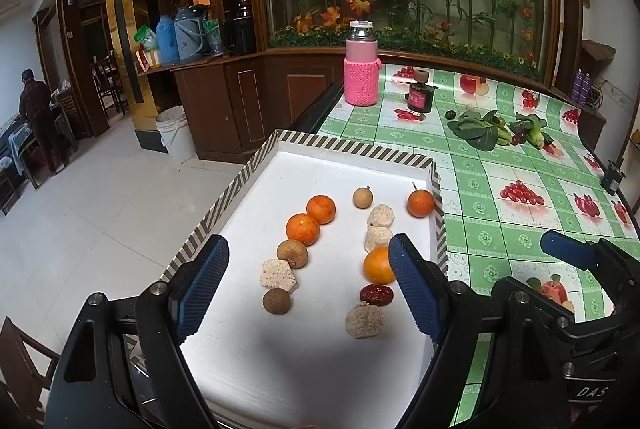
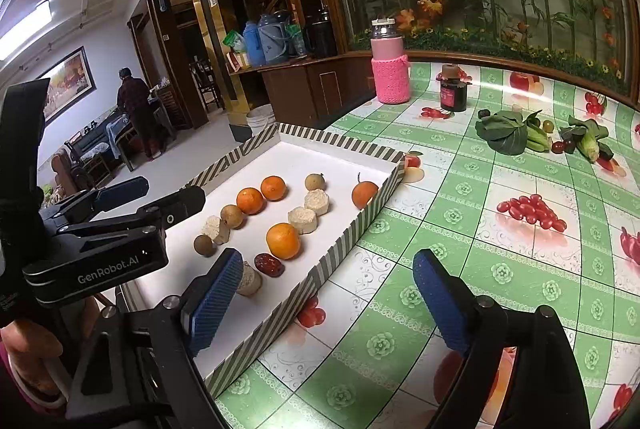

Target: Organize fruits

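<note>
Over tray [image 1: 356, 145] at desk's left edge: left gripper [image 1: 308, 281] jaws apart, empty; right gripper [image 2: 324, 305] likewise, straddling tray's right wall. Oranges [image 1: 303, 229], brown fruits, red date [image 1: 376, 294] in two rows inside. Sorting seemingly finished; next, likely check rows.

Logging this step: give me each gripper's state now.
Left gripper: open, holding nothing, above the tray.
Right gripper: open, holding nothing.
</note>
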Demonstrator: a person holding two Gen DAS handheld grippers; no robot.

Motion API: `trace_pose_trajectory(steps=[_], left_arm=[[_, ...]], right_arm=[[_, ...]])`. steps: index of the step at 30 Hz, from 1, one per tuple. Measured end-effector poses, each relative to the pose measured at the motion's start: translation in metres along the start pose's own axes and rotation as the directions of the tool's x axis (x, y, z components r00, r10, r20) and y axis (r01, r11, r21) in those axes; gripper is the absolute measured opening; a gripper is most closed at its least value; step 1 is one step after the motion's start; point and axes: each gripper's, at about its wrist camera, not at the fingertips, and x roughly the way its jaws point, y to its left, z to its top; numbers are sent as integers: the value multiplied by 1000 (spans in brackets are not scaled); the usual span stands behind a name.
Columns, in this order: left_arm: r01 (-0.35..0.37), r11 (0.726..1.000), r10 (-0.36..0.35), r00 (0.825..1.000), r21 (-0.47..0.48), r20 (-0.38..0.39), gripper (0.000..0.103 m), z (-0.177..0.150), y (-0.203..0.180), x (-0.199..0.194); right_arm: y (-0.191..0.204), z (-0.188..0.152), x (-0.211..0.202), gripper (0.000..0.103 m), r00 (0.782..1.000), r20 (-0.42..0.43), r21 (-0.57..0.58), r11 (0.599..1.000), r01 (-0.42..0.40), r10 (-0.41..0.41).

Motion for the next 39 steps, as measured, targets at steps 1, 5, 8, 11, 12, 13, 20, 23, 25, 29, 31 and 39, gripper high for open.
trace_pose_trajectory(steps=[1,5,8,11,12,13,20,23,25,29,31,39], left_arm=[[-6,1000,6,1000,2,5,83,0,0,-1],[-7,1000,7,1000,0,3,83,0,-1,-1],[-10,1000,10,1000,2,3,83,0,-1,-1],[-11,1000,11,1000,0,-2,83,-2,-1,0],[-11,1000,11,1000,1,0,83,-2,-1,0],[-12,1000,12,1000,2,0,83,-2,-1,0],[-7,1000,7,1000,-2,-9,83,-4,-1,1],[-6,1000,6,1000,-6,-10,83,-5,0,1],[-7,1000,7,1000,-6,-10,83,-5,0,1],[-7,1000,7,1000,-11,-12,83,-4,2,2],[-8,1000,8,1000,-17,-15,83,-5,3,4],[-13,1000,12,999,-27,-31,83,-5,7,8]], right_arm=[[0,0,0,89,1000,0,2,1000,1,-1],[0,-1,2,90,1000,-12,2,1000,9,-9],[1,-1,3,90,1000,-17,-2,1000,10,-10],[4,-1,4,90,1000,-21,-11,1000,12,-12],[4,-1,4,90,1000,-22,-13,1000,13,-13],[4,-1,5,90,1000,-24,-13,1000,14,-14],[5,-1,8,90,999,-34,-16,1000,12,-12],[8,1,9,90,999,-36,-30,999,11,-12],[10,2,9,90,999,-37,-40,999,11,-12],[12,3,11,90,999,-41,-43,999,10,-12],[11,3,13,90,999,-44,-39,999,7,-9],[12,1,19,90,998,-64,-41,999,4,-7]])
